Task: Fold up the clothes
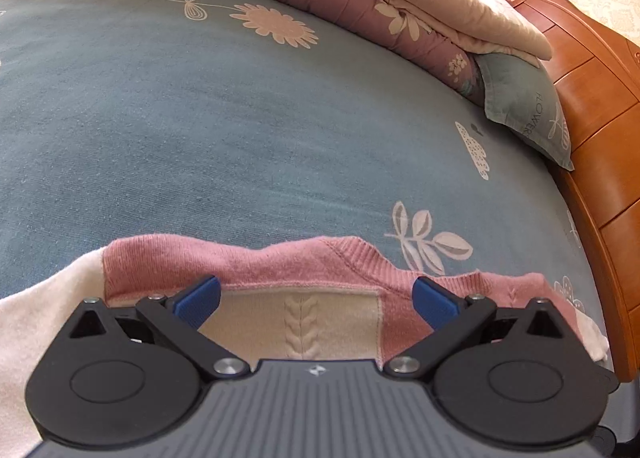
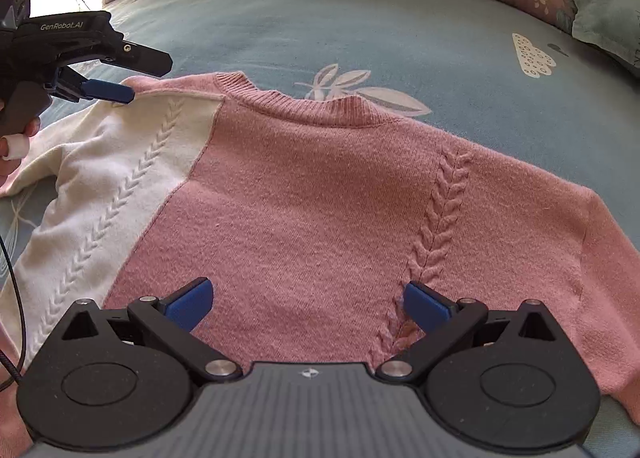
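Right wrist: pink/cream cable-knit sweater (image 2: 320,186) flat on blue bedsheet (image 2: 400,38), right gripper (image 2: 308,298) & left gripper (image 1: 316,296) both spread wide

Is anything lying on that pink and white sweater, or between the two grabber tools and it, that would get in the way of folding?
Nothing visible does. The sweater lies flat on the bedsheet with nothing on top. The right gripper hangs open over its pink part, and the left gripper is open at the shoulder edge.

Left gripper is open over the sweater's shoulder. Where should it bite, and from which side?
Take the sweater at the pink shoulder seam edge beside the cream panel, coming down from above. The left gripper is open over that edge, and the knit lies flat on the bedsheet.
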Tool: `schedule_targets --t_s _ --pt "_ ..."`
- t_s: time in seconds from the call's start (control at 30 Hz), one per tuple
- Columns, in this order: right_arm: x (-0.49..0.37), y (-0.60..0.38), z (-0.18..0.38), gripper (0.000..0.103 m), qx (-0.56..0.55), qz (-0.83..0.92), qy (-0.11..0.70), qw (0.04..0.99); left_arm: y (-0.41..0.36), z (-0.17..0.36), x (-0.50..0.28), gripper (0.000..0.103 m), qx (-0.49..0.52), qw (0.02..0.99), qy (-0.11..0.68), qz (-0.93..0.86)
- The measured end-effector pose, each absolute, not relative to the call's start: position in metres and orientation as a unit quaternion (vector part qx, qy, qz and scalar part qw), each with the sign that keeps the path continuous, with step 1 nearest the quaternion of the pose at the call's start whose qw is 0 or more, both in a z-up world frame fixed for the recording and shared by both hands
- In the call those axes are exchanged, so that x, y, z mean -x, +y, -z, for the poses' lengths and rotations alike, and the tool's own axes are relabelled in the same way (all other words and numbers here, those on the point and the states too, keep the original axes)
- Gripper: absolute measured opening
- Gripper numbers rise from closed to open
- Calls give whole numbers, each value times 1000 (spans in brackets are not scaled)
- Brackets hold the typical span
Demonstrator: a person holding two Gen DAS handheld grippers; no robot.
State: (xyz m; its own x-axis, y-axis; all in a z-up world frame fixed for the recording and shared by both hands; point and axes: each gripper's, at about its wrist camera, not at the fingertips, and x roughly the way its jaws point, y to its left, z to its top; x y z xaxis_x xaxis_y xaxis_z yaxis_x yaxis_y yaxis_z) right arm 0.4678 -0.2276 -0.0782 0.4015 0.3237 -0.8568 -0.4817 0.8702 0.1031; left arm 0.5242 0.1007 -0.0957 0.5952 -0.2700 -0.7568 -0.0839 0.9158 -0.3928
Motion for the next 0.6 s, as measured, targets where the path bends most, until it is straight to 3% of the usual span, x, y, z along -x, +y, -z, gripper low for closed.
schedule_targets --t_s 0.07,0.1,0.2,0.6 --pt "-470 -224 80 103 90 -248 486 833 108 109 -537 102 176 867 465 3" --pt "-470 -224 80 103 94 -251 486 832 114 111 -538 98 182 868 463 -9" --pt "-474 -233 75 103 92 -261 486 829 130 106 -535 99 228 858 460 -19" --pt "-569 -272 32 103 74 -340 455 820 96 73 -583 100 142 845 487 167"
